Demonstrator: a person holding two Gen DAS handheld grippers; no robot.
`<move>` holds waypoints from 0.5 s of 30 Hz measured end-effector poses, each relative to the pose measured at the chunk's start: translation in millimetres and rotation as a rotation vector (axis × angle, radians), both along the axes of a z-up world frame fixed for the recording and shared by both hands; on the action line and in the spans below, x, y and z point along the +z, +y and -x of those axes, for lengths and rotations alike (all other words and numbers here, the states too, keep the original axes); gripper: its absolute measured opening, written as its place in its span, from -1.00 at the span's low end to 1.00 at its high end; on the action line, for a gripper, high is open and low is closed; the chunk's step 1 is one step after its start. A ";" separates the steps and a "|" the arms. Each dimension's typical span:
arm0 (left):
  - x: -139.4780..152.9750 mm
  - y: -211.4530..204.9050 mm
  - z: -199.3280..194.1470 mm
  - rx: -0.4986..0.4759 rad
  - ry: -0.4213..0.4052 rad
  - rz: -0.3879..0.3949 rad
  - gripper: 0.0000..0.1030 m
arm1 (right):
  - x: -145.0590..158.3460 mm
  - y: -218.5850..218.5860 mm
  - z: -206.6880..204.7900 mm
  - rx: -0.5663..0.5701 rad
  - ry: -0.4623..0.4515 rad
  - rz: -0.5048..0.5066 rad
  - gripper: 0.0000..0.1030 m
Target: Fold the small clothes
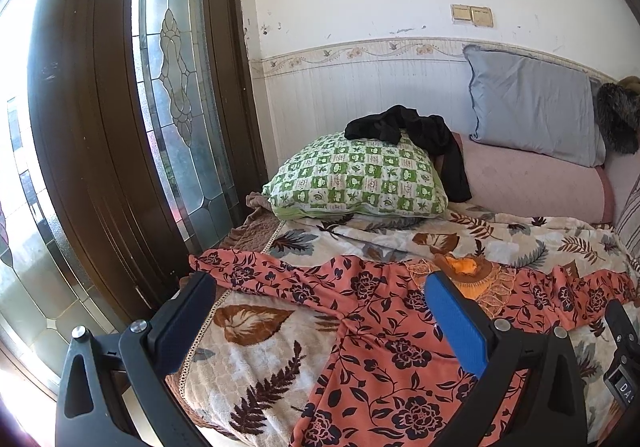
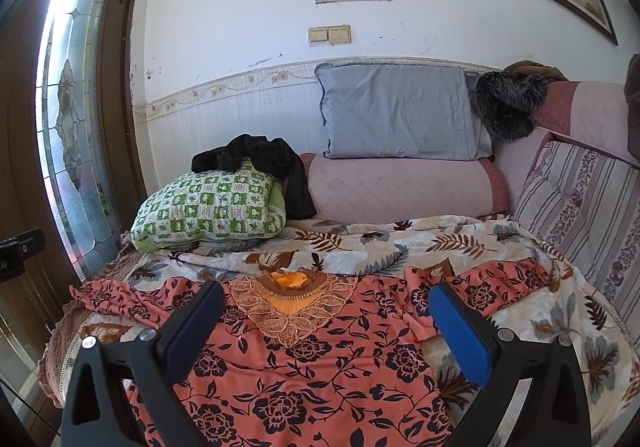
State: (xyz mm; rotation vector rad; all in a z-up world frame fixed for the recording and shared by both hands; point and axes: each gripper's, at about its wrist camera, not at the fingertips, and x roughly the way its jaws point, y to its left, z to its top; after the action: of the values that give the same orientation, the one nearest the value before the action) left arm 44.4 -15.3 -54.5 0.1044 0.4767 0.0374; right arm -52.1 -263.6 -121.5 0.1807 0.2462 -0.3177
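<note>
jaws of both grippers gape empty over floral dress (image 2: 320, 367) (neckline toward pillows).

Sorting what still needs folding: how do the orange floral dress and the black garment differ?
The orange floral dress lies spread flat on the leaf-print blanket; the black garment sits crumpled atop the green checkered pillow. The dress is patterned, with an embroidered neckline; the black one is plain. Both are unfolded.
</note>
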 end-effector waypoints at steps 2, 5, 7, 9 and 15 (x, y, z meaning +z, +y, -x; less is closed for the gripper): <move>-5.8 -5.5 -7.4 -0.008 0.011 -0.004 1.00 | -2.9 -4.8 -3.8 -0.002 0.004 -0.002 1.00; -27.6 -18.5 -29.7 -0.041 0.066 -0.003 1.00 | -10.7 -19.0 -13.6 0.000 0.005 -0.034 1.00; -55.4 -32.3 -52.7 -0.078 0.146 -0.012 1.00 | -20.9 -38.3 -22.0 -0.003 0.012 -0.086 1.00; -90.3 -50.1 -76.1 -0.110 0.220 -0.039 1.00 | -34.9 -67.7 -31.9 -0.011 0.033 -0.159 1.00; -173.4 -101.9 -119.3 -0.181 0.343 -0.079 1.00 | -96.7 -210.8 -50.6 -0.138 0.044 -0.469 1.00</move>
State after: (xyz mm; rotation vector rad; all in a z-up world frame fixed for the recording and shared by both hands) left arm 163.7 -117.2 -227.9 0.2331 0.8063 -0.1420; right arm -1.5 -474.4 -218.2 0.6562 0.3504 -0.3978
